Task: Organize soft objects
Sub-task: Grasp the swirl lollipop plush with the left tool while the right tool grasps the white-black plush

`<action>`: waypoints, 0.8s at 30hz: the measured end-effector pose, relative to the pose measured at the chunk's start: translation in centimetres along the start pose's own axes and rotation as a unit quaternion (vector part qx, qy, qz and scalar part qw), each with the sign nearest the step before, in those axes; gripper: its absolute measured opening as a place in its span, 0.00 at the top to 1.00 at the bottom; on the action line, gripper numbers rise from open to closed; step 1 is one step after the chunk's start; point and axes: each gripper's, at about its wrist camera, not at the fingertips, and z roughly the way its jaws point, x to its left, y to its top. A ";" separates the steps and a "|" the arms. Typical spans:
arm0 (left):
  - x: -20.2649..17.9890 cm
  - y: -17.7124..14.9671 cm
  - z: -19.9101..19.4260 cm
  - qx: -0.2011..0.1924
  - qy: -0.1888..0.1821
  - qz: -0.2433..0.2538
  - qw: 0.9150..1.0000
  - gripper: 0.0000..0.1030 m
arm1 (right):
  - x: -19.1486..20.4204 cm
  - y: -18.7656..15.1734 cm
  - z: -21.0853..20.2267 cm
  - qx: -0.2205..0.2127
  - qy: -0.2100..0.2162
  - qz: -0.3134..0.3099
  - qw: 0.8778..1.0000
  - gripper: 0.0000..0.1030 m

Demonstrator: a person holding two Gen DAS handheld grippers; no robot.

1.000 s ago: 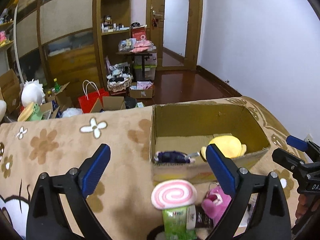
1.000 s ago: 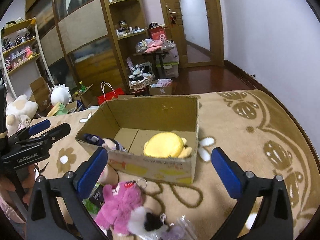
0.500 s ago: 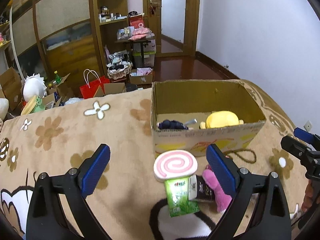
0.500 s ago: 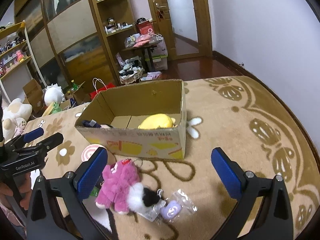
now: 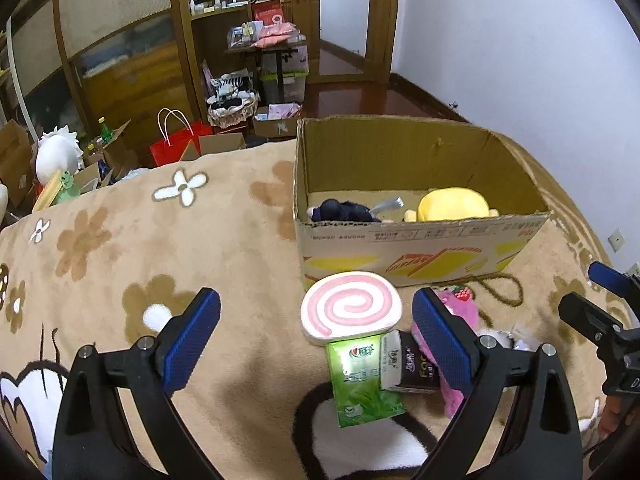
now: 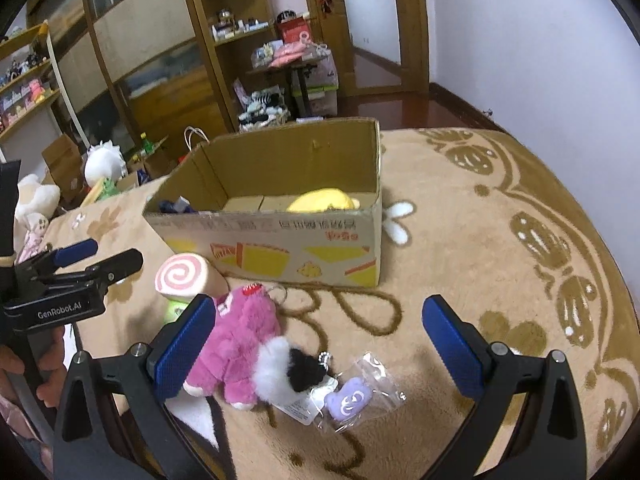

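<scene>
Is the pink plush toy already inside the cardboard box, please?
No, the pink plush toy lies on the blanket in front of the cardboard box.

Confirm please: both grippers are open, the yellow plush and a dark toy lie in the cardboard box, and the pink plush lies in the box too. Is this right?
Not quite. The pink plush is not in the cardboard box; it lies on the blanket in front of it, as the right wrist view shows. The rest holds: the left gripper and right gripper are open, and the yellow plush and dark toy lie in the box.
</scene>
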 end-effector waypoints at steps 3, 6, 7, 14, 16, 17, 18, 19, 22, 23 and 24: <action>-0.1 0.0 0.6 0.008 -0.005 0.000 1.000 0.07 | -0.1 -0.3 0.8 0.011 -0.001 0.001 1.000 0.00; -0.2 0.0 1.4 0.018 -0.008 0.002 1.000 0.07 | -0.2 -0.4 1.6 0.023 -0.004 0.001 1.000 0.00; -0.2 0.0 1.8 0.022 -0.009 0.003 1.000 0.07 | -0.3 -0.5 2.0 0.028 -0.004 0.002 1.000 0.00; -0.5 0.1 3.6 0.051 -0.031 -0.001 0.998 0.07 | 0.2 -1.2 3.6 0.062 0.004 -0.008 0.998 0.00; -0.6 0.1 4.1 0.058 -0.035 0.000 0.998 0.07 | 0.6 -1.4 4.0 0.073 0.000 -0.018 0.997 0.06; -0.8 0.1 4.3 0.062 -0.036 0.000 0.997 0.07 | 0.8 -1.6 4.3 0.079 -0.001 -0.022 0.997 0.12; -0.9 0.1 4.6 0.065 -0.038 0.000 0.997 0.07 | 0.9 -1.8 4.7 0.089 -0.003 -0.026 0.996 0.13; -1.0 0.1 4.8 0.068 -0.040 -0.001 0.997 0.07 | 1.0 -2.0 5.1 0.100 -0.005 -0.027 0.995 0.17; -1.2 0.0 5.5 0.078 -0.044 -0.003 0.996 0.07 | 1.1 -2.8 6.3 0.131 0.001 -0.020 0.991 0.26; -1.3 0.0 5.8 0.082 -0.045 -0.002 0.996 0.07 | 1.1 -3.0 6.6 0.138 0.003 -0.019 0.990 0.29; -1.5 0.0 6.1 0.085 -0.045 0.000 0.995 0.07 | 1.2 -3.2 6.8 0.144 0.006 -0.019 0.989 0.31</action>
